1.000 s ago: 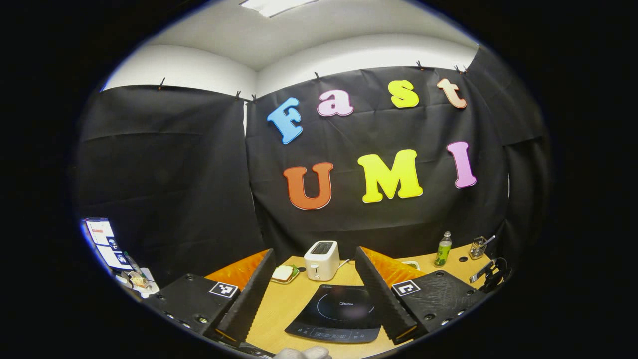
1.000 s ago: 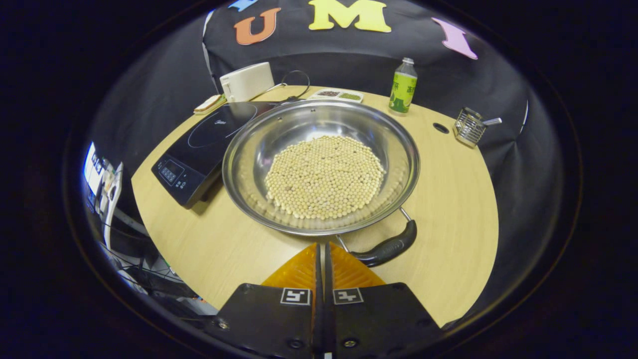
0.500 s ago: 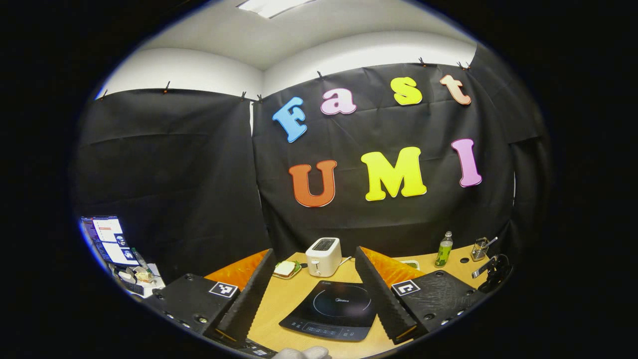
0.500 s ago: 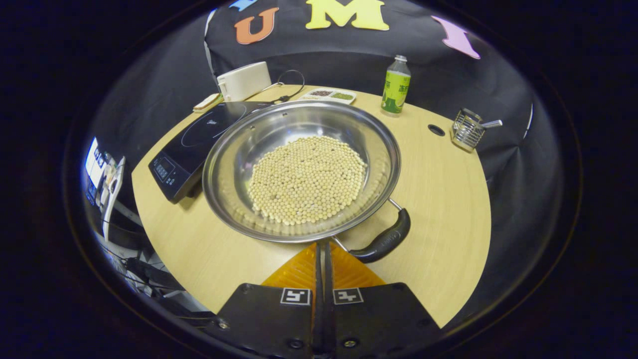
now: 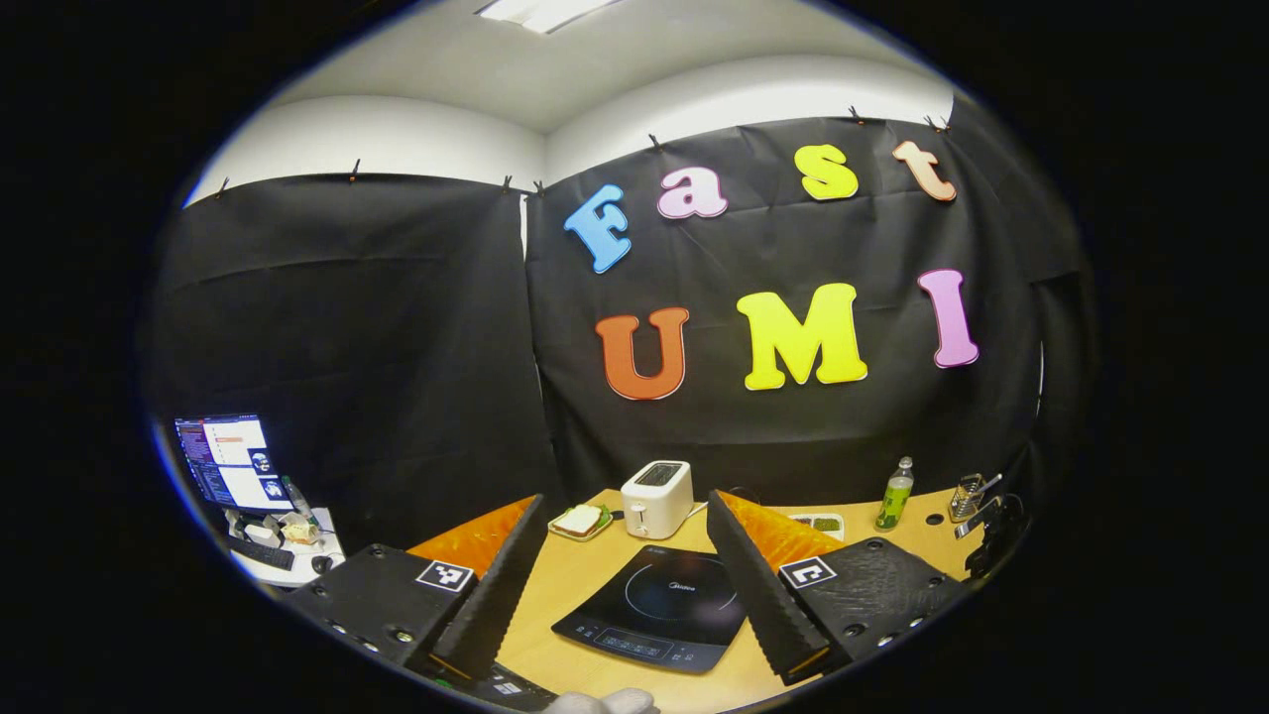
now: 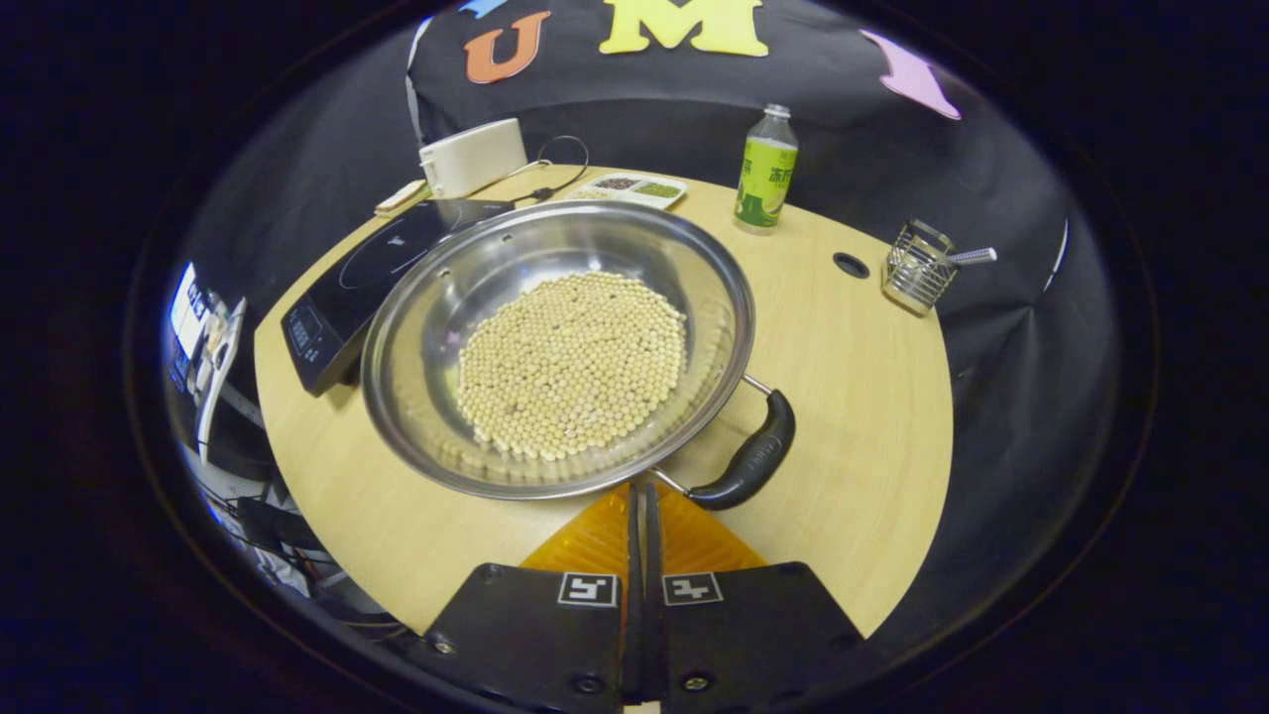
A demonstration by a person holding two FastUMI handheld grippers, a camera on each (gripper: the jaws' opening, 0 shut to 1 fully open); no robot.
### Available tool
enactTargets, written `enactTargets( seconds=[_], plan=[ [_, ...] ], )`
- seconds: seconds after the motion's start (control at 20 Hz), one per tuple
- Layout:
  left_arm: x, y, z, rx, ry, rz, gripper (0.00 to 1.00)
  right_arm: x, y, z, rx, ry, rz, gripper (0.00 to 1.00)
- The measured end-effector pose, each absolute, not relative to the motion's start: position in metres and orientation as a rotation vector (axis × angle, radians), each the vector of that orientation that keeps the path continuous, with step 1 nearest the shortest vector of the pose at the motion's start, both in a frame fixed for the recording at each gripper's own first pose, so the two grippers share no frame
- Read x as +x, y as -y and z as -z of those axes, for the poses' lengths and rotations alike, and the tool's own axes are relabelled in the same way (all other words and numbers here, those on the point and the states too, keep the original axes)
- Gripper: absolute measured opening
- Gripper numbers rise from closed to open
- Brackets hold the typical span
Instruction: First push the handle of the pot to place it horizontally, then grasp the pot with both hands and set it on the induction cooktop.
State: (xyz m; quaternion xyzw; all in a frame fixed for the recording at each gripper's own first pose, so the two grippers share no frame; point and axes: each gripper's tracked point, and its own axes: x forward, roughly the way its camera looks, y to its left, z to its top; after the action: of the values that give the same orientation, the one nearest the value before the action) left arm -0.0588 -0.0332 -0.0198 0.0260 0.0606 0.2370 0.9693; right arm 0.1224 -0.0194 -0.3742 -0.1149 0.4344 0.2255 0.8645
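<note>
Two grippers at work, first step judged in hand: pushing the handle round. Right gripper held with fingers pressed together on nothing, tips at the near rim of the pot, just beside the black handle's near end. Pot seen full of pale beans, resting on the table, its far-left edge against the induction cooktop. Left gripper held high with jaws spread wide, empty, facing the cooktop. Next called for: nudging the handle sideways, then opening for a two-sided grasp.
</note>
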Motion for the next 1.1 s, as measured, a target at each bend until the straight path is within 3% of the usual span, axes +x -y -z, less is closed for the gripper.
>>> enactTargets(
  seconds=[0.25, 0.7, 1.1],
  plan=[
    [-0.056, 0.037, 0.024, 0.044, -0.122, -0.481, 0.96, 0.145, 0.034, 0.371, -0.242, -0.901, -0.431, 0.04],
    [-0.049, 0.033, 0.028, 0.037, -0.126, -0.439, 0.96, 0.152, 0.044, 0.364, -0.233, -0.863, -0.355, 0.0],
    [-0.025, 0.034, 0.04, 0.017, -0.118, -0.262, 0.96, 0.121, 0.069, 0.323, -0.17, -0.726, -0.179, 0.04]
  ],
)
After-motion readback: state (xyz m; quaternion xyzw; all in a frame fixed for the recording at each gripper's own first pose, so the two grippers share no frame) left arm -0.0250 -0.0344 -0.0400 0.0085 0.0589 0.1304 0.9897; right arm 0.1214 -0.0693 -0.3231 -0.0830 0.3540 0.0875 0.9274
